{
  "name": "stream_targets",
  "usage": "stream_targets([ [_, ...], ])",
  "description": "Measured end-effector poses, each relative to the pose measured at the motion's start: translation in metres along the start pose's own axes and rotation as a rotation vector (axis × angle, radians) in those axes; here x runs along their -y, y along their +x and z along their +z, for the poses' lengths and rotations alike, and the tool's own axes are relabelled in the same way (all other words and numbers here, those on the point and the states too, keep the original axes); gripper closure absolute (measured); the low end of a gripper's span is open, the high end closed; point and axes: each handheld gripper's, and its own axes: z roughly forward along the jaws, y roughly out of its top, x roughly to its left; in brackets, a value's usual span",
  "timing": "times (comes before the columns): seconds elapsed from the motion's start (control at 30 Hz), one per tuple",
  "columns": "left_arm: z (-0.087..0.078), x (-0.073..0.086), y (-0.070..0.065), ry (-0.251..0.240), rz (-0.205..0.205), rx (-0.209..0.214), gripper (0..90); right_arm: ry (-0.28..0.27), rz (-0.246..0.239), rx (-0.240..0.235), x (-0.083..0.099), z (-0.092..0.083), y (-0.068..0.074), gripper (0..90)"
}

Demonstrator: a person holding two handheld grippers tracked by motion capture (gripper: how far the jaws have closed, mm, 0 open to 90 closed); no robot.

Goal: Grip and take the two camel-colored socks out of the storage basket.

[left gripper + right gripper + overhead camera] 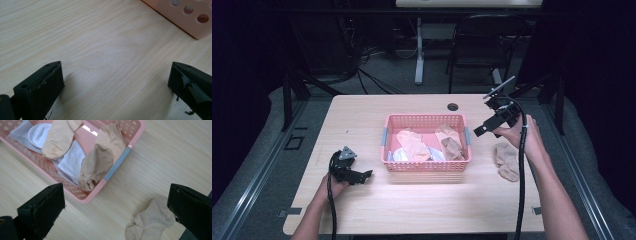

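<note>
A pink perforated basket (pixel 426 167) stands mid-table and holds several socks: a peach one (pixel 412 145), a tan one (pixel 451 142) draped at its right end, and white ones (pixel 399 155). One beige sock (pixel 507 160) lies on the table right of the basket. My left gripper (pixel 367 175) rests low on the table left of the basket, open, with bare wood between its jaws (pixel 115 75); the basket's corner (pixel 185 22) is just ahead of it. My right gripper (pixel 479 131) hangs in the air by the basket's right end, open and holding nothing (pixel 116 195). Below it lie the tan sock (pixel 96 166) and the beige sock (pixel 152 220).
A dark cable hole (pixel 453 106) sits in the tabletop behind the basket. A black chair (pixel 482 45) and a white desk leg (pixel 419 55) stand beyond the far edge. Bare wood spreads in front of the basket and at the far left.
</note>
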Motion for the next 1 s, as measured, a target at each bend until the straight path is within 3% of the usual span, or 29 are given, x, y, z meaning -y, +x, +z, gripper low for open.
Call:
stream_targets([
  [0.33, 0.000, 0.000, 0.000, 0.000, -0.002, 0.000, 0.0, 0.008, -0.093, -0.021, -0.028, 0.008, 0.033, 0.0],
  [0.4, 0.000, 0.000, 0.000, 0.000, -0.002, 0.001, 0.0, 0.002, -0.113, -0.048, -0.034, 0.013, 0.041, 0.0],
  [0.57, 0.000, 0.000, 0.000, 0.001, -0.001, 0.002, 0.0, 0.001, -0.162, -0.058, -0.045, 0.026, 0.059, 0.2],
  [0.77, 0.000, 0.000, 0.000, 0.001, -0.001, 0.002, 0.0, 0.013, -0.174, -0.076, -0.051, 0.044, 0.067, 4.5],
  [1.0, 0.000, 0.000, 0.000, 0.001, 0.000, 0.002, 0.0, 0.065, -0.168, -0.096, -0.050, 0.065, 0.064, 1.3],
])
